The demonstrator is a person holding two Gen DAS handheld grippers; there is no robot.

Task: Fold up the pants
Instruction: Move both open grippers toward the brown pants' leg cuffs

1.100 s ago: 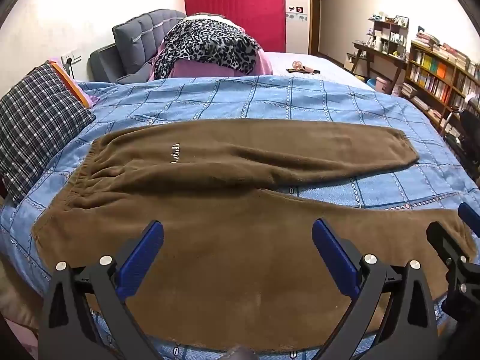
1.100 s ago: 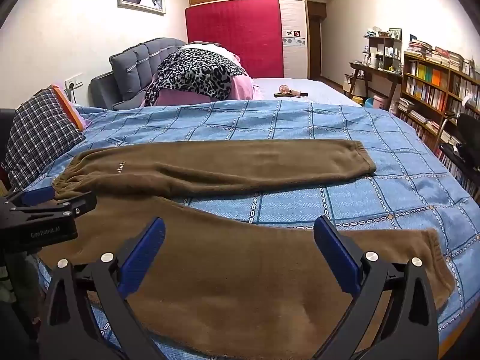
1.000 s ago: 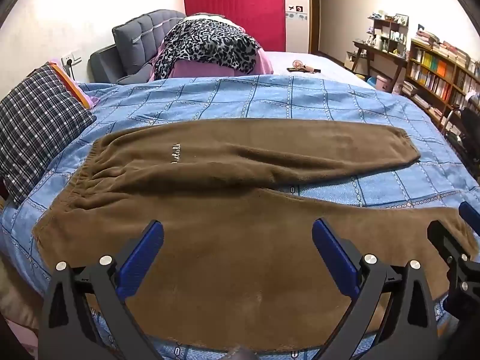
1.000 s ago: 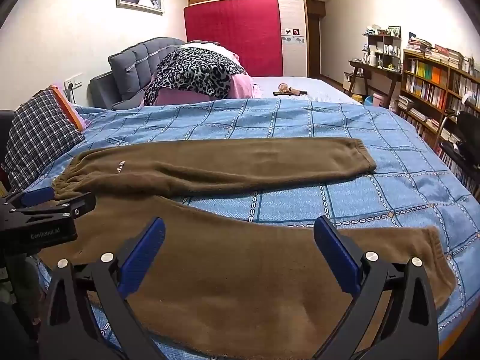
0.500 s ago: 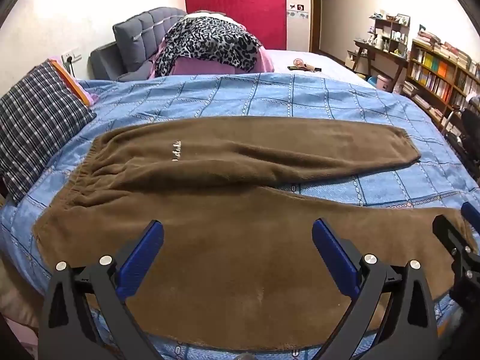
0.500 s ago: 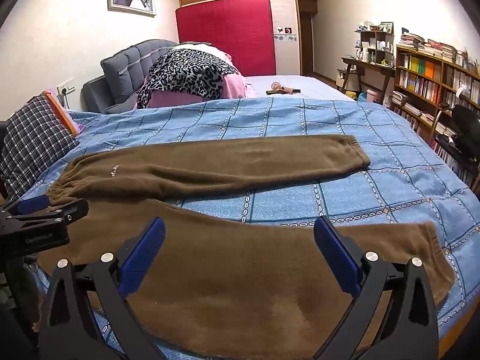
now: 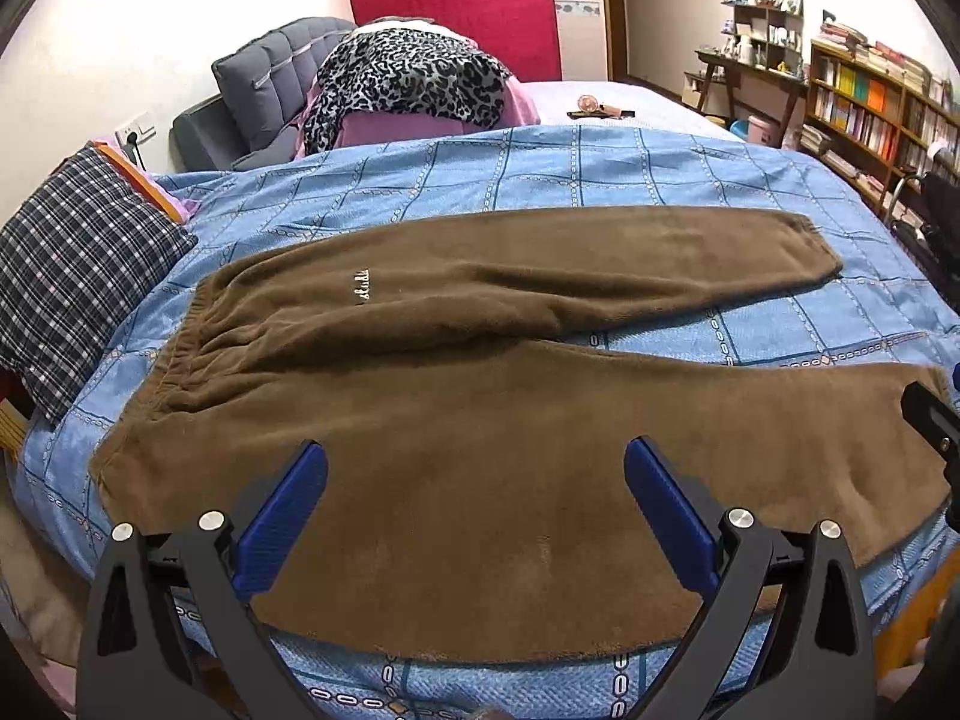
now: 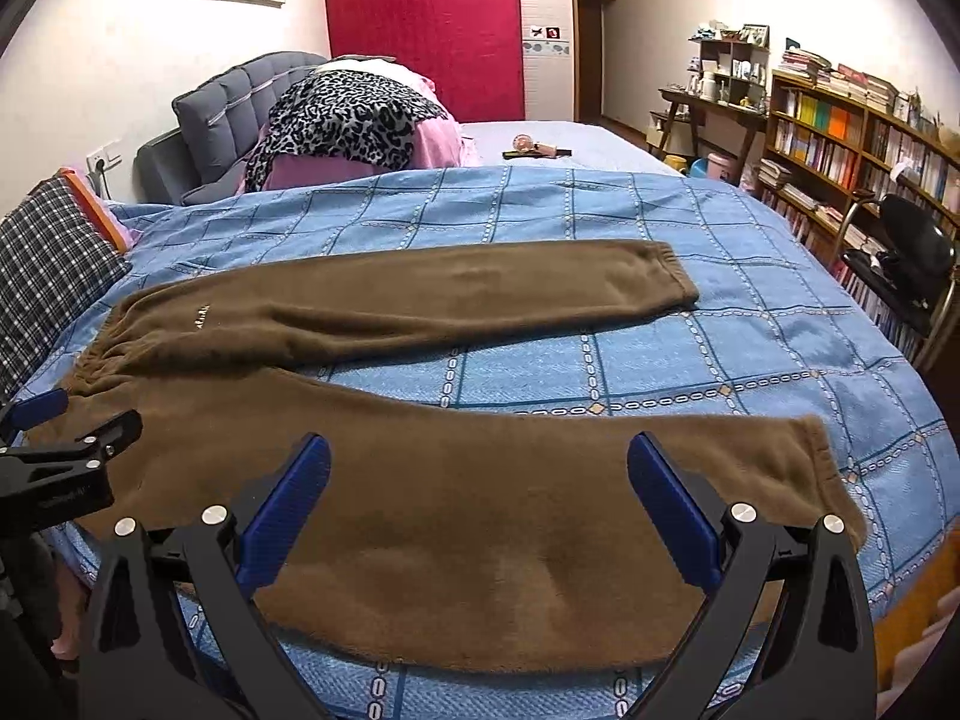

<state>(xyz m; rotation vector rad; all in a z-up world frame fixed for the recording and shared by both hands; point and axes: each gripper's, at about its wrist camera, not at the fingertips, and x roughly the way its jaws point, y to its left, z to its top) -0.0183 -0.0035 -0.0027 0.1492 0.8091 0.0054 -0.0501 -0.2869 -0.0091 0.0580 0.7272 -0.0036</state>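
The brown pants lie spread flat on the blue checked bedspread, waistband toward nine o'clock, both legs running toward three o'clock with a strip of blue between them. The left gripper hovers over the near leg at six o'clock, jaws wide, holding nothing. The right gripper hangs likewise, wide and empty. A plaid pillow sits at nine o'clock.

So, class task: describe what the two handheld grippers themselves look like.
The left gripper and right gripper match: black angular frames, blue ribbed pads lining the jaws, and round silver bolts at the joints. The left gripper's body carries small pale lettering, too small to read. No cables or sleeves show.
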